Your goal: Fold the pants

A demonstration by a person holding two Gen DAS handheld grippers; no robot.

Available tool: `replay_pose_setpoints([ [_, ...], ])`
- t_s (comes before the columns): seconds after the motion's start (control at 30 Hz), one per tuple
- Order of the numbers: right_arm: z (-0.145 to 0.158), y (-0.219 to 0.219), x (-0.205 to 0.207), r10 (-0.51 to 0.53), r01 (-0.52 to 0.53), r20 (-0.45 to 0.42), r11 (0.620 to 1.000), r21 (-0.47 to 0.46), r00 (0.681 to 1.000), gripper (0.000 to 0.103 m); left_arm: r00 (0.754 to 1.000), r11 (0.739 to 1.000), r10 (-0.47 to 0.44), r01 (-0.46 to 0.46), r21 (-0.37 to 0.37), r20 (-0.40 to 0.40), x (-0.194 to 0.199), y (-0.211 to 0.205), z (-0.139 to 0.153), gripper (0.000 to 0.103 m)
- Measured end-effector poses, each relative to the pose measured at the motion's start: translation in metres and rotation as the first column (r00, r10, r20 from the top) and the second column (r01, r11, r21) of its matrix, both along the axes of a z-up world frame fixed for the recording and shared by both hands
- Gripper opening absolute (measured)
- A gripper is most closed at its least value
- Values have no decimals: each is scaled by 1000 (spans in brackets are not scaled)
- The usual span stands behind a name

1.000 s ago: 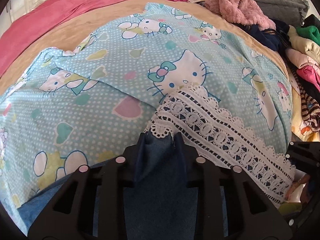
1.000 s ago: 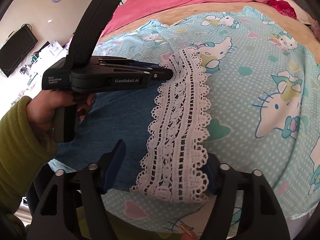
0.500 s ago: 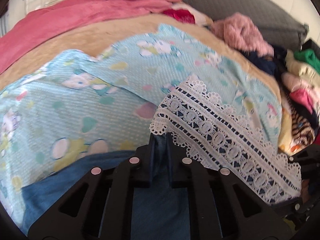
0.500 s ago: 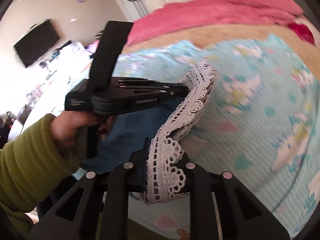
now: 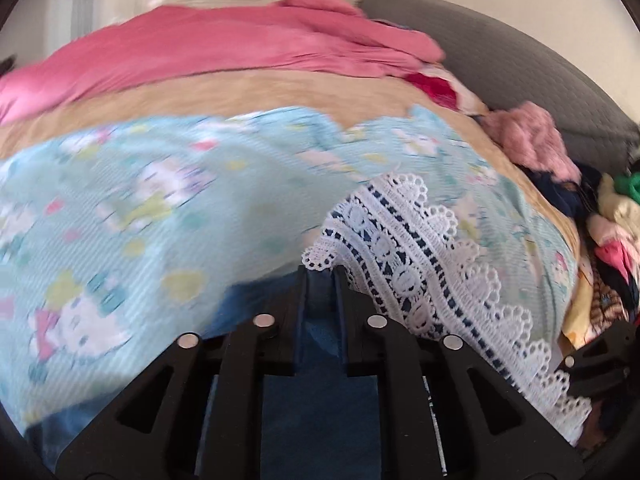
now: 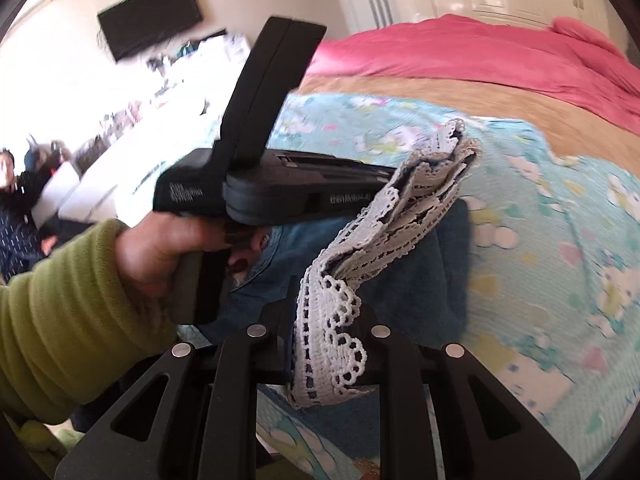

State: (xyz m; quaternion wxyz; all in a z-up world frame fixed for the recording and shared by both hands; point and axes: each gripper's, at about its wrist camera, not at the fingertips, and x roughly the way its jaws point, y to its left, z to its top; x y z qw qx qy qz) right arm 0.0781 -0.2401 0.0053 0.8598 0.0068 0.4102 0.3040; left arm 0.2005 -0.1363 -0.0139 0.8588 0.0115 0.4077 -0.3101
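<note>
The pants are blue denim (image 5: 320, 412) with a wide white lace hem (image 5: 424, 256). My left gripper (image 5: 321, 276) is shut on the denim at one corner of the hem. My right gripper (image 6: 325, 320) is shut on the other end of the lace hem (image 6: 332, 344). The hem is lifted and stretched between the two grippers above the bed. In the right wrist view the left gripper (image 6: 394, 172) sits at the far end of the lace, and denim (image 6: 400, 280) hangs below.
The bed has a light blue cartoon-cat sheet (image 5: 160, 208) over a tan cover (image 5: 240, 92). A pink blanket (image 5: 200, 44) lies at the far side. A pile of clothes (image 5: 600, 216) lies at the right by a grey headboard (image 5: 500, 60).
Both grippers closed on the hem ends, then lifted the hem off the sheet. The lace now hangs twisted between them instead of lying flat.
</note>
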Motion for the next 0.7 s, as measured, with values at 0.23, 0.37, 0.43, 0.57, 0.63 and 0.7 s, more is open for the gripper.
replay_pose_setpoints([
  [0.23,-27,50,0,60,-64,-44,994,-88,997,17,975,974,218,-220,-61,-34,-9,91,0,8],
  [0.37,-31,74,-6,102,-104,-27,987,-124,994,27,956,948,287,-293,-124,-65,-18,130,2,19],
  [0.43,-32,85,-10,137,-140,-38,984,-111,990,54,950,936,298,-310,-168,-98,-20,141,-2,19],
  [0.57,-23,95,-25,210,-209,-5,972,-104,978,62,947,930,282,-310,-199,-155,-18,142,-10,27],
  [0.63,-16,82,-28,206,-205,0,976,-79,979,63,950,933,264,-295,-207,-168,-18,138,-13,31],
  [0.7,-8,61,-27,167,-167,-3,985,-34,986,63,950,931,247,-287,-227,-189,-16,134,-15,39],
])
